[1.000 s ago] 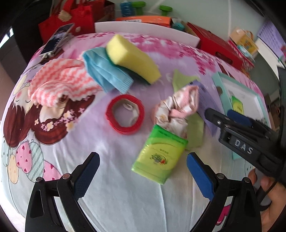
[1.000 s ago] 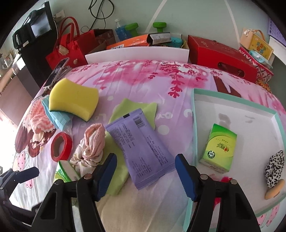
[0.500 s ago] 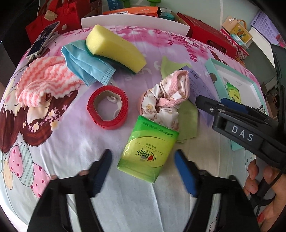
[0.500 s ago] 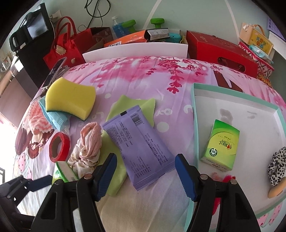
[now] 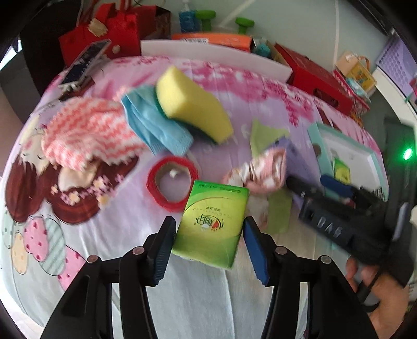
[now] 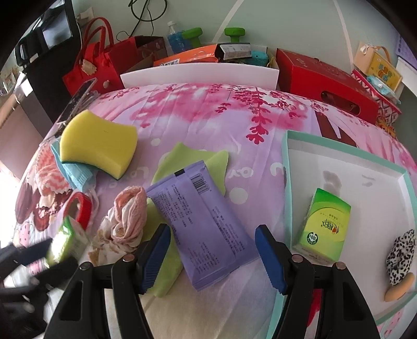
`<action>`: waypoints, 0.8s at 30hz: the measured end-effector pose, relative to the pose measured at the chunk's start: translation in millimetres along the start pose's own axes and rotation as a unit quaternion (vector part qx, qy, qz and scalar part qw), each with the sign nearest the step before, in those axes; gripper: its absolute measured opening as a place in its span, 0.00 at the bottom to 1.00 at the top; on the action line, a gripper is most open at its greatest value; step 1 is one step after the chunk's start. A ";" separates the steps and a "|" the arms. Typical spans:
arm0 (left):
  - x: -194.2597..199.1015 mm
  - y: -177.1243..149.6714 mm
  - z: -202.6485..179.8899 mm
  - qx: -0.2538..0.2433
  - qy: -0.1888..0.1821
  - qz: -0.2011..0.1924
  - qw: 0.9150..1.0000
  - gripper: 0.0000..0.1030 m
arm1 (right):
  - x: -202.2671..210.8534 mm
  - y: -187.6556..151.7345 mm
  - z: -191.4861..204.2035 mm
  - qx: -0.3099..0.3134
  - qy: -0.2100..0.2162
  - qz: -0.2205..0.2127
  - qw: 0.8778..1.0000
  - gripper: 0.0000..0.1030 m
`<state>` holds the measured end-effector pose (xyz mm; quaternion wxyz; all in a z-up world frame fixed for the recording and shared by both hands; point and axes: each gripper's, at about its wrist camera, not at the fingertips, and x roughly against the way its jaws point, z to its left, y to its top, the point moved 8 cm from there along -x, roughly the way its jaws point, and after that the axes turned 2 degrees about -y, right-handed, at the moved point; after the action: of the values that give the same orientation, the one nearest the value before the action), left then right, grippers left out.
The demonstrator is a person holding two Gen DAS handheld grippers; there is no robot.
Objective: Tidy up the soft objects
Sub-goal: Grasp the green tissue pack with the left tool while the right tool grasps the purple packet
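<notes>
A floral sheet (image 6: 198, 114) covers the bench, boxes and red bags crowding its far edge. The left hand-held gripper (image 5: 208, 236) has just been closing – its pads now clamp the green tissue pack (image 5: 212, 221). The right hand-held gripper (image 6: 212, 250) hangs open over the purple packet (image 6: 200, 224), a teal-rimmed tray (image 6: 285, 167) to its right.

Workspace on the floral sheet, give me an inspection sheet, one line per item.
Surface: floral sheet, wrinkled.
Job's things: green tissue pack in the left claw; a second tissue pack in the teal-rimmed tray; purple pouch, yellow sponge, pink cloth outside the tray.
Clutter: red tape roll.
Grippers: left claw has just been closing and is shut on the pack; right claw open over the pouch.
Cables: one on the wall.
Surroundings: red bag, red box.
</notes>
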<state>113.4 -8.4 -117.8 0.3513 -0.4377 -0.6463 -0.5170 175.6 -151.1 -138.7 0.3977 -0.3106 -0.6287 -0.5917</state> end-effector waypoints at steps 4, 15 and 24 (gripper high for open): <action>12.0 18.0 1.5 0.013 0.009 -0.017 1.000 0.46 | -2.9 2.9 4.1 0.011 -0.005 0.002 1.000 0.69; 18.1 49.9 6.0 0.000 0.073 -0.028 0.997 0.43 | -18.9 -0.2 7.2 0.038 -0.026 0.022 0.999 0.70; 10.2 33.1 13.5 0.020 0.051 -0.010 0.998 0.43 | -19.6 -1.0 4.5 0.010 -0.007 0.028 1.000 0.62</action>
<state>140.4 9.6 -99.5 0.3874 -0.3973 -0.6421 -0.5290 183.8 -145.2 -156.2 0.4131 -0.3281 -0.6282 -0.5719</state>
